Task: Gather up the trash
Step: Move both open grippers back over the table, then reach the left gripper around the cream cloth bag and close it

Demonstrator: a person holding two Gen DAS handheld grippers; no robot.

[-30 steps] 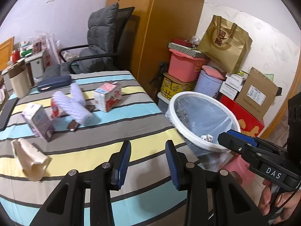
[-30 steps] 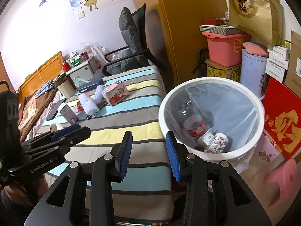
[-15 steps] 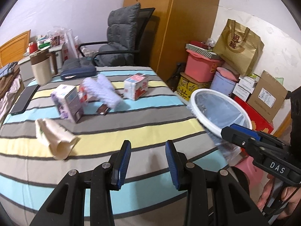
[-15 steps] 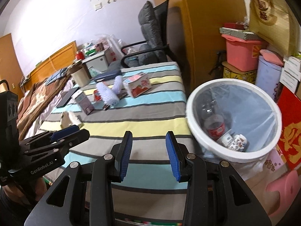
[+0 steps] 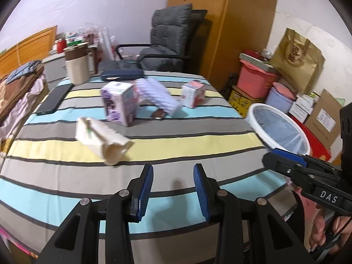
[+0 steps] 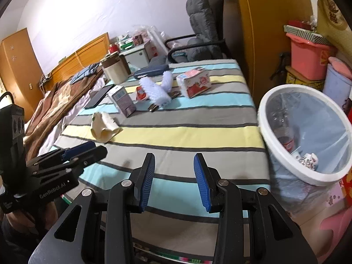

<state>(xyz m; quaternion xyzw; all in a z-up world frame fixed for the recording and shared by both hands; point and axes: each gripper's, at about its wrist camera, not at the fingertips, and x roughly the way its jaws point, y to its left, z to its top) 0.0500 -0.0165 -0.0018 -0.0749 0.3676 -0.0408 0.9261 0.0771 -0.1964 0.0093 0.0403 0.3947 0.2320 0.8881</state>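
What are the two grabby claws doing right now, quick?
Left gripper: open, nothing between its blue pads, above the striped bedsheet.
Right gripper: open, holding nothing, also over the bedsheet.

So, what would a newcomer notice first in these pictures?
Probably the striped bedcover strewn with litter: a crumpled cream paper bag nearest, a purple carton behind it. Beside the bed on the right stands a white round bin with a clear liner, already holding rubbish.
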